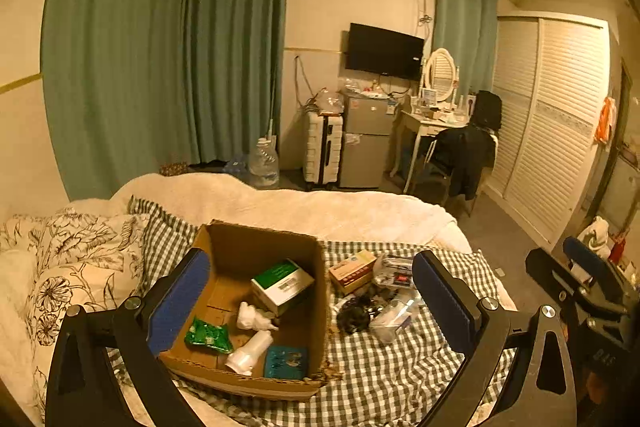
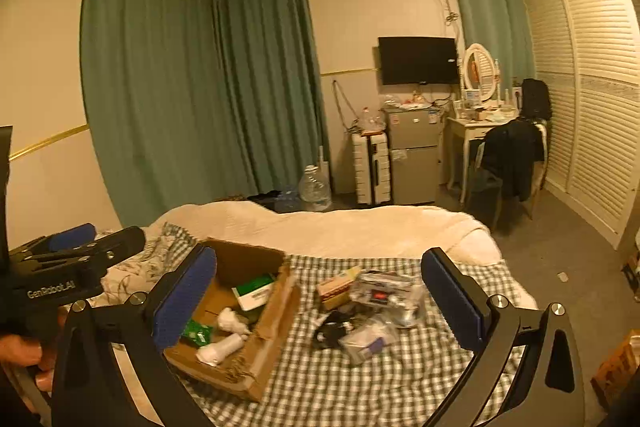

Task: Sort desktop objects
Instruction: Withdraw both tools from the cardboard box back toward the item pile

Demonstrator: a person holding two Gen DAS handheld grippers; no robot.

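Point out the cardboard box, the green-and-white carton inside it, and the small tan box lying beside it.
cardboard box (image 1: 224, 247), left wrist view, inner back wall.
green-and-white carton (image 1: 282, 285), left wrist view, white side face.
small tan box (image 1: 352, 271), left wrist view, top face.

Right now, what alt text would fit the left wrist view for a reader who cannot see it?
Open left tongs hang empty above a cardboard box on a checked bed cover. The box holds a green-and-white carton, a green packet and a white bottle; loose clutter lies beside it.
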